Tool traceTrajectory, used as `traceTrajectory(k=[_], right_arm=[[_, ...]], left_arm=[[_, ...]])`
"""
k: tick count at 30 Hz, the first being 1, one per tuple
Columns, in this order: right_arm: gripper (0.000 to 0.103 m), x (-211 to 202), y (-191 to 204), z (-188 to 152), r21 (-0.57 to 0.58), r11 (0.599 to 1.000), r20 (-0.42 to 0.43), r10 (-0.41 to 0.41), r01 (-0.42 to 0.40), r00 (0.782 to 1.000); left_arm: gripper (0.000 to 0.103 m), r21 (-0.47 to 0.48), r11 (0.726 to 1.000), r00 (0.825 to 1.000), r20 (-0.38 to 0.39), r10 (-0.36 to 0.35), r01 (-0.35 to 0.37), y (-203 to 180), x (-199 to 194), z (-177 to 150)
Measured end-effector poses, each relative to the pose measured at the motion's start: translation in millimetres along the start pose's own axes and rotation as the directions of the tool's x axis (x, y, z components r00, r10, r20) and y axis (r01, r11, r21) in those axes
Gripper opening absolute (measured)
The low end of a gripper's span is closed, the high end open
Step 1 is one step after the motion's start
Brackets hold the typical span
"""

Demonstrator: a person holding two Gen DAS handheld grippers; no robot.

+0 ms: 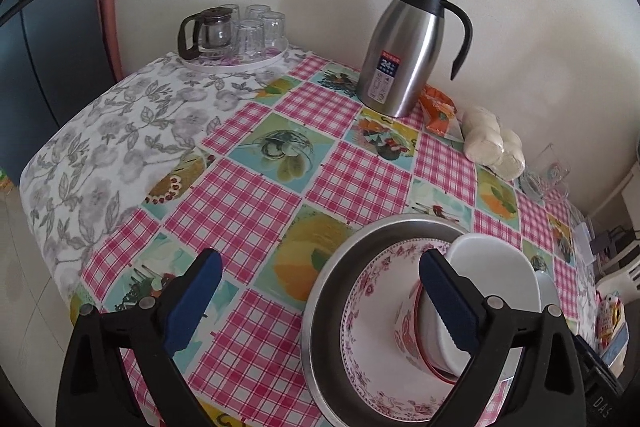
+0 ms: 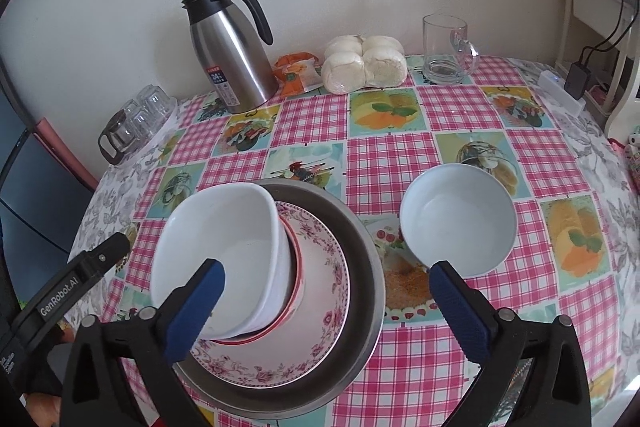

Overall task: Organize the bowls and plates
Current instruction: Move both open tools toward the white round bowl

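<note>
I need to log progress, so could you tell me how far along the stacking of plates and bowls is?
Done: the floral plate sits in the metal pan, with a red-patterned bowl on it and a white bowl nested in that. In hand: nothing; the left gripper and right gripper are both open. Left: the second white bowl stands alone on the table, beside the stack.

Soft even daylight, faint wall shadows, sharp focus, strong fisheye bending, dark corners
</note>
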State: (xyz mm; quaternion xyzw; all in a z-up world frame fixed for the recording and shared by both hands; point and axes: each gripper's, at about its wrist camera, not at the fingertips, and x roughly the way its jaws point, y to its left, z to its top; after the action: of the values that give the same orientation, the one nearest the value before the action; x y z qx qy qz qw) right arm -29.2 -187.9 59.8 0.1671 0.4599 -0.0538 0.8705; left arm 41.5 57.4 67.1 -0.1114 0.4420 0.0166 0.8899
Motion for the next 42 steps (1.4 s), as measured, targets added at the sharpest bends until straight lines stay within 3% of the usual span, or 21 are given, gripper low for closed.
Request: traceTrajectory(k=[8,15,18,25,30,38,42], right_arm=[[0.103,-4.6,-20.5,1.4,0.023,1.000,0.016,-0.016,0.016,1.000],[0.103,-13.5,-48.9,6.0,0.071,0.997,0.040,-0.046,0.043,0.998],[0.103,-16.9,-64.1,7.9,0.109,0.992,0.051,-0.067,0.061,0.996],[0.103,-23.8,-95.4,11.7,0.178,0.975,0.070,-0.144,0.130,0.987],[0.103,-22.7,-118.0,12.0,0.225,0.963,0.062,-0.170,0.152,0.984],[0.103,-17.2,-158.9,8.1,0.323,0.927,0.036,-0.211,0.189,0.977],[0.103,-12.8,-174.4,5.7,0.346,0.911,0.015,-0.245,0.225,0.969]], left_arm=[[0.099,-0.015,0.999,0.998,0.056,-0.041,0.042,-14.3,-14.4,-1.6],[0.099,0.143,0.985,0.979,0.167,-0.116,0.092,-58.7,-41.6,-6.5],[0.099,0.199,0.968,0.965,0.185,-0.187,0.149,-78.1,-52.0,-8.7],[0.099,0.277,0.905,0.930,0.085,-0.357,0.322,-126.2,-54.5,-14.4],[0.099,0.346,0.876,0.922,0.070,-0.381,0.336,-157.5,-60.9,-21.3],[0.099,0.385,0.830,0.906,-0.043,-0.421,0.404,-198.2,-48.4,-27.5],[0.099,0.420,0.815,0.913,-0.100,-0.396,0.400,-218.9,-32.1,-36.9]])
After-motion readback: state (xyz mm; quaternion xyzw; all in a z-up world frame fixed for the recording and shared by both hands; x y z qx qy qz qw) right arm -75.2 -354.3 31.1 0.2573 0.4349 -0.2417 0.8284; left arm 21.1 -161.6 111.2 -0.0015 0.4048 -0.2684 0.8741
